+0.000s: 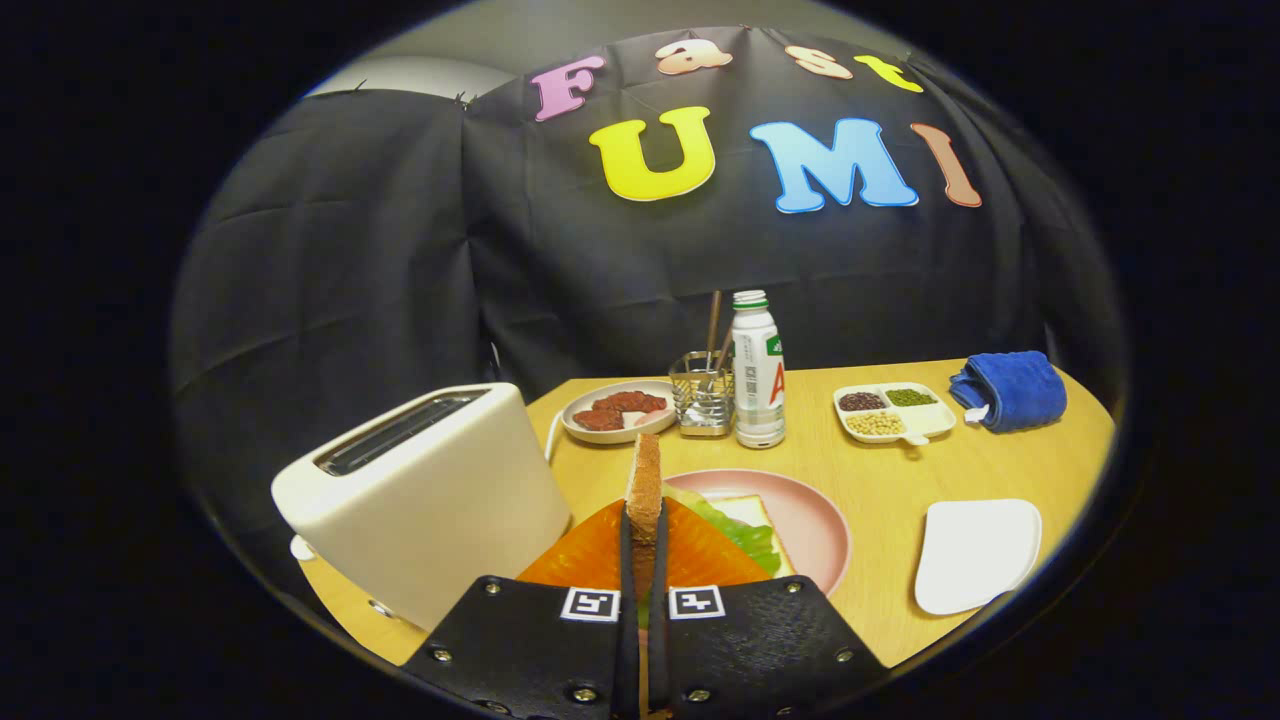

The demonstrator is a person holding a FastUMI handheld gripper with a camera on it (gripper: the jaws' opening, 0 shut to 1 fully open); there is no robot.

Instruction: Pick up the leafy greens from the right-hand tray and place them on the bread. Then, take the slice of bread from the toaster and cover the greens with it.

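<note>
The gripper (643, 520) holds a slice of bread (645, 485) edge-on between its two fingers, which are pressed against its two faces. The slice stands upright and rises above the fingertips, its brown crust facing the camera.

Just beyond and below the held slice lies a pink plate (815, 520) on the wooden table (1000, 460). On the plate rests another slice of bread (745, 510), with leafy greens (740, 535) lying on top of it; the greens show just to the right of the fingers. The held slice hangs above the near edge of that plate and is not touching the greens.

To the left of the fingers stands a cream toaster (430, 490), its slots facing up; the slots look dark and nothing sticks out of them. To the right of the plate, near the table's front edge, sits a white tray (975, 555) with nothing on it.

Farther back on the table, beyond the pink plate, are an oval dish with reddish pieces of food (618, 410), a wire holder with sticks (702, 395), and a white bottle with a green cap (758, 370) standing upright just beside it. To the right of the bottle sits a divided dish (893, 410) with dark, green and pale beans in separate compartments, and next to it lies a folded blue cloth (1010, 390).
</note>
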